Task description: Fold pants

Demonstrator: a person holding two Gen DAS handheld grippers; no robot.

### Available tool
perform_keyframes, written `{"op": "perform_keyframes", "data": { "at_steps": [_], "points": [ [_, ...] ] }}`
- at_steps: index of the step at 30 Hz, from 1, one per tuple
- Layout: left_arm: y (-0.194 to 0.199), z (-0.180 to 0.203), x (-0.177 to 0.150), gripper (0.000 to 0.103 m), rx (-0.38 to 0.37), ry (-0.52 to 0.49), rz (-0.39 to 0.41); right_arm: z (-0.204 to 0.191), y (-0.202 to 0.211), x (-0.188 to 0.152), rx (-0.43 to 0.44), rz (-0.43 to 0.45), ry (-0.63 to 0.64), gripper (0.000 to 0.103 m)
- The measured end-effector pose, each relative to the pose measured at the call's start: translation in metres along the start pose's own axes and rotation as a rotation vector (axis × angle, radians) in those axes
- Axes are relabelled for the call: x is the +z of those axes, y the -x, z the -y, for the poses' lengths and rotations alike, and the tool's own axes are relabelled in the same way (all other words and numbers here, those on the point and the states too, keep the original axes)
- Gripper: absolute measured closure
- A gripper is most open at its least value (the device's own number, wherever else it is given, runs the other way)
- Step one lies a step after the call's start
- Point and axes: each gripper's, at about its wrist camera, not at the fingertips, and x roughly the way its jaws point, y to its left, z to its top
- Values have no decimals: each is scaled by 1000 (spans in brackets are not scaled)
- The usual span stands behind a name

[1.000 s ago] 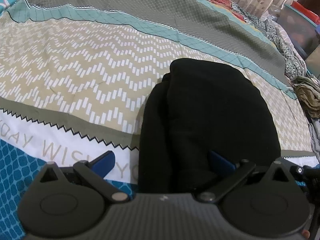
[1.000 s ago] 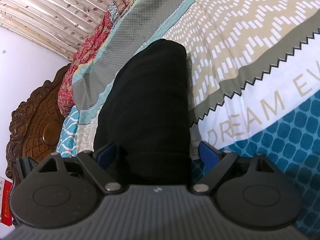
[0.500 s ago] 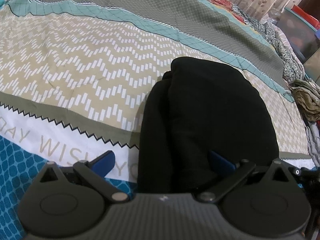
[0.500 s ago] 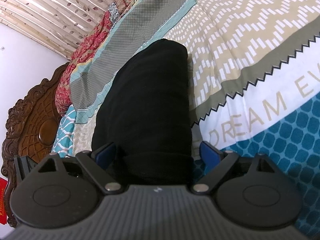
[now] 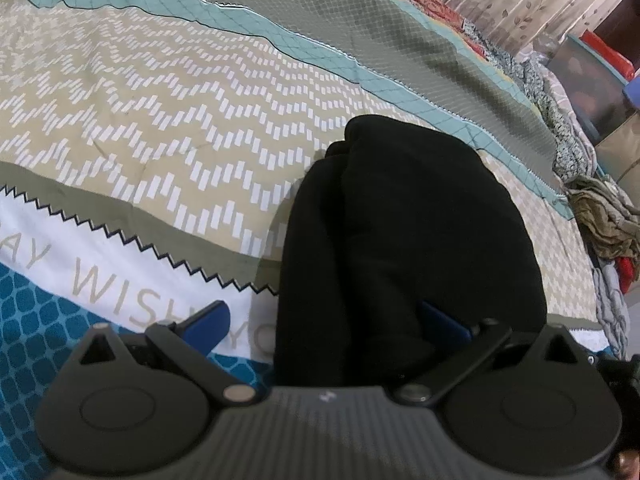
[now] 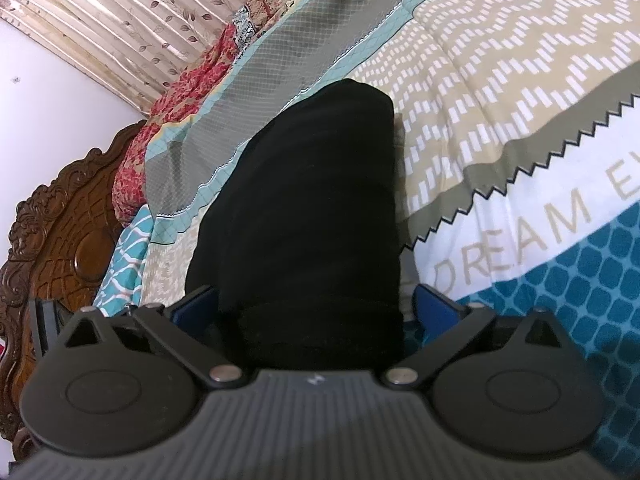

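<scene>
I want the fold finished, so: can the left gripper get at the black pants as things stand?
Probably yes. The left gripper stands open right at the near end of the black pants, and the cloth already lies between its blue fingers; nothing blocks it.

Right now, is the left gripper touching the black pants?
Touching. Left wrist view: the left gripper straddles the black pants, its right finger pressed into the fabric.

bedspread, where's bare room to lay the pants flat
Left of the black pants the bedspread lies bare, from the zigzag band down to the lettered white stripe. In the right wrist view the teal patch right of them is bare too. Crowded: the clothes heap at the far edge and the pillows by the headboard.
</scene>
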Motion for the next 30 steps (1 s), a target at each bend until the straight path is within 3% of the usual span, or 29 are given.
{"op": "perform_keyframes", "data": {
  "at_steps": [12,17,22,28,30],
  "points": [
    [7,-14,-8,0,-77,119,53,10,0,12,10,-49,-80,0],
    [7,-15,-9,0,-91,106,46,9,4,9,17,-62,-43,0],
    [6,-18,-1,0,-103,132,-2,2,1,8,-4,-79,0,0],
    [3,-26,8,0,-204,233,-90,-9,-4,10,-61,-101,33,0],
    [-1,-23,7,0,-271,253,-123,-19,-8,8,-82,-114,79,17]
  ]
}}
